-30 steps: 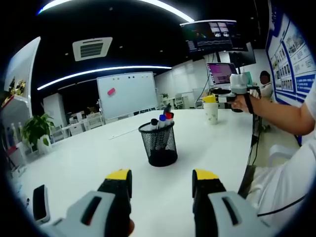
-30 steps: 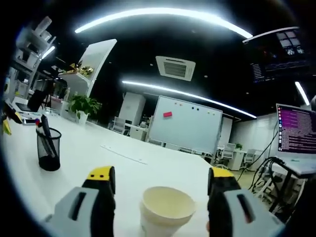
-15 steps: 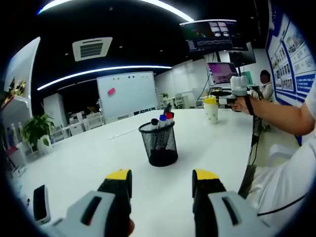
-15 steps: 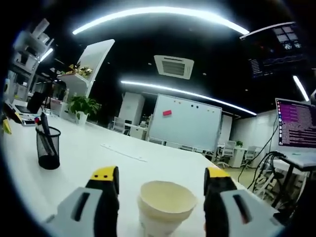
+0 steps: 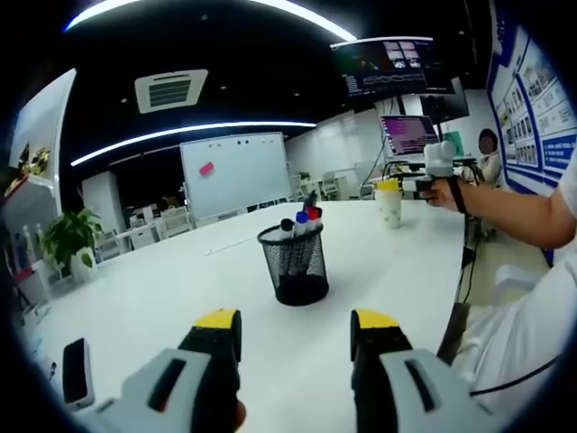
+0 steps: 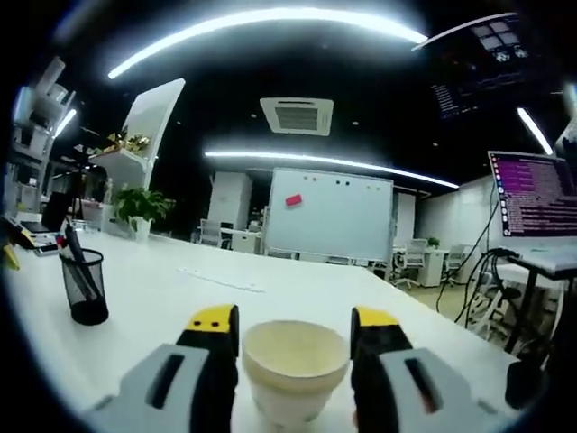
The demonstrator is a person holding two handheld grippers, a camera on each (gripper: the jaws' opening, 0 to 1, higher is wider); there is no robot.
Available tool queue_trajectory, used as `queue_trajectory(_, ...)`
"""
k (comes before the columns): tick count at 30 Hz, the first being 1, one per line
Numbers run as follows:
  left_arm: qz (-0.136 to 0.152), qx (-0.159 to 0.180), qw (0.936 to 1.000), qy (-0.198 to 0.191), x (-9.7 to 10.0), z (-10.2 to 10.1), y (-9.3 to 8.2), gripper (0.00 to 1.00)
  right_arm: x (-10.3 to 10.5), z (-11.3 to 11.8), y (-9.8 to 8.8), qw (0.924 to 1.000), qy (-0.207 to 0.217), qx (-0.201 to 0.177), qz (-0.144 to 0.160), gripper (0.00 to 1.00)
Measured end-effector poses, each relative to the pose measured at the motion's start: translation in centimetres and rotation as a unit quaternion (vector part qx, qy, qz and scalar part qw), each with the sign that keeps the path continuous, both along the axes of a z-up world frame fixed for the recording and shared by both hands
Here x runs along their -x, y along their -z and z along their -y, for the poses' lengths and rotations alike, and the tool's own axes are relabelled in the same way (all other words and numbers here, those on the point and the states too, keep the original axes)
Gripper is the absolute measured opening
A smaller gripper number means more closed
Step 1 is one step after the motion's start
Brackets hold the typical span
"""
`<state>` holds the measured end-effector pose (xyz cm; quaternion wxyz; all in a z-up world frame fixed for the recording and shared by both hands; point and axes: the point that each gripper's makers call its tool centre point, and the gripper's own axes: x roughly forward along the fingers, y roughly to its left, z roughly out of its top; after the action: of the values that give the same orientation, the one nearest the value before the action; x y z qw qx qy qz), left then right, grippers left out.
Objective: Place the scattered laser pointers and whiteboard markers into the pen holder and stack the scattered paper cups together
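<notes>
- the right gripper (image 6: 294,329) is pinching the paper cup (image 6: 294,368) near the desk's (image 5: 162,289) far edge.
- the left gripper (image 5: 295,329) is hovering spread before the pen holder (image 5: 294,263), mid-desk.

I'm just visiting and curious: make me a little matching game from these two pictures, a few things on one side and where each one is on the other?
Things:
1. paper cup
2. markers
3. pen holder
4. small dark device

Places:
A. lying near the table's edge, left in the left gripper view
B. between the jaws of the right hand-held gripper
C. standing on the white table ahead of the left hand-held gripper
D. sticking up out of the black mesh holder

Pairs: 1-B, 2-D, 3-C, 4-A
</notes>
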<state>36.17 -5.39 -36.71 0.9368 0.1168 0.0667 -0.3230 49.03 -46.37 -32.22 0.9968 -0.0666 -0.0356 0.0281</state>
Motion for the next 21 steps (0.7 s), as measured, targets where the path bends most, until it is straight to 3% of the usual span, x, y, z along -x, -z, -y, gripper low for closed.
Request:
queue_trajectory(6,-0.001,0.0,1.0,-0.001,0.0,-0.1,0.2,0.5,-0.1,-0.2,1.3,0.9997,0.0,0.01,-0.021,0.5)
queue_trajectory(21,-0.001,0.001,1.0,-0.003,0.0,-0.1,0.1,0.49,0.3,-0.7,1.5,0.9989,-0.012,0.034,-0.03,0.51)
